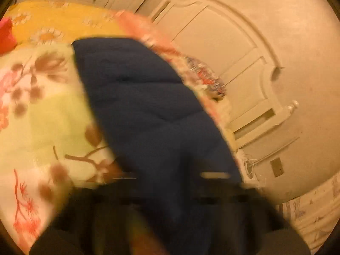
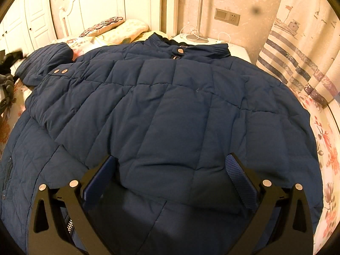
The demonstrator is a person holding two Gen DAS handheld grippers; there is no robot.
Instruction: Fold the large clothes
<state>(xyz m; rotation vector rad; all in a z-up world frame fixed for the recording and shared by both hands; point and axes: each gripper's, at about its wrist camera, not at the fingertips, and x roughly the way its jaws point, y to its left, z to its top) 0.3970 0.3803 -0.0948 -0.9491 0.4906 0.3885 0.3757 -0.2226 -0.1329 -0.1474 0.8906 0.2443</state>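
A large navy quilted jacket [image 2: 170,106] lies spread on the bed, collar at the far end, one sleeve folded across its front. My right gripper [image 2: 172,170] is open, its blue-padded fingers [image 2: 240,176] straddling a puffy fold of the jacket near its lower part. In the blurred left wrist view a long strip of the same navy jacket [image 1: 148,110] runs from the gripper [image 1: 167,193] up and away over the floral blanket [image 1: 42,110]. The left fingers are smeared by motion; the fabric appears to pass between them.
A white headboard [image 2: 95,6] and pillows [image 2: 119,29] are at the far end of the bed. A nightstand [image 2: 212,40] with cables and a striped curtain [image 2: 297,53] stand at the right. White wardrobe doors [image 1: 223,42] fill the left wrist view's right side.
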